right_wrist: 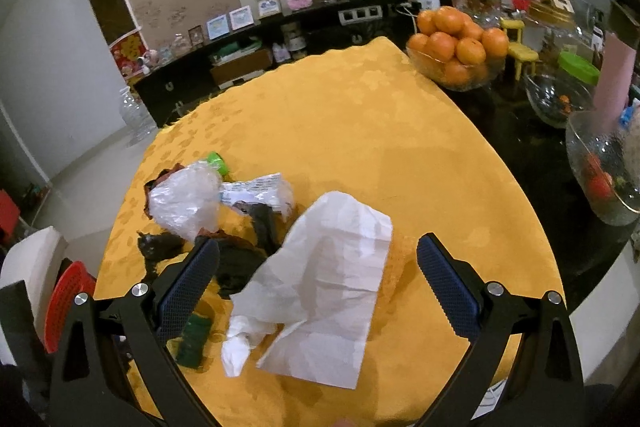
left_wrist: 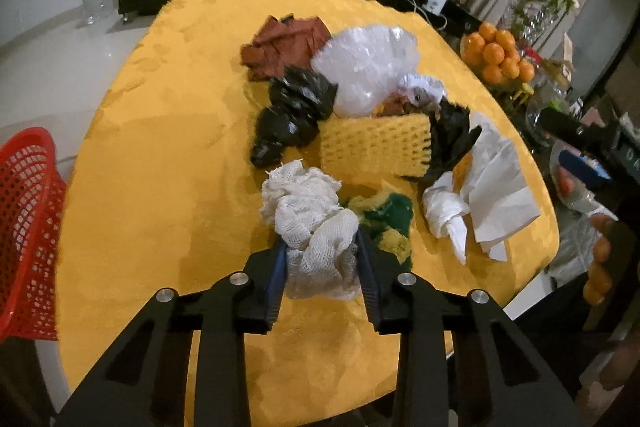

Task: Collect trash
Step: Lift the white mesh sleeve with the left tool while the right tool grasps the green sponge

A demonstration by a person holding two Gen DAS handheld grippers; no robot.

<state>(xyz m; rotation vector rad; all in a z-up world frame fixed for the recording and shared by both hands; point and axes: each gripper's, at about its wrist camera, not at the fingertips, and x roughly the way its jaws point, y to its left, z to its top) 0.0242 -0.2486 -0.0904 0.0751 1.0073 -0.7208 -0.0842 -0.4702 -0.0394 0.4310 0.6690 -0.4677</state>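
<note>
The soft, light mesh wad [left_wrist: 316, 239] was pinched at its bunched end by the left hand-held gripper [left_wrist: 322, 267], while the right hand-held gripper [right_wrist: 318, 275] was spread wide over limp paper [right_wrist: 320, 291].

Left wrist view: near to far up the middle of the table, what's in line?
Left claw shut on white mesh rag → yellow foam net → clear plastic bag → rust-brown cloth, far left of the bag.

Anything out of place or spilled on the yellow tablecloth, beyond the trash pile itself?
Nothing stands out. The trash sits loosely heaped on the tablecloth, the left gripper grips a white mesh wad, and the right gripper is open over a paper napkin.
</note>
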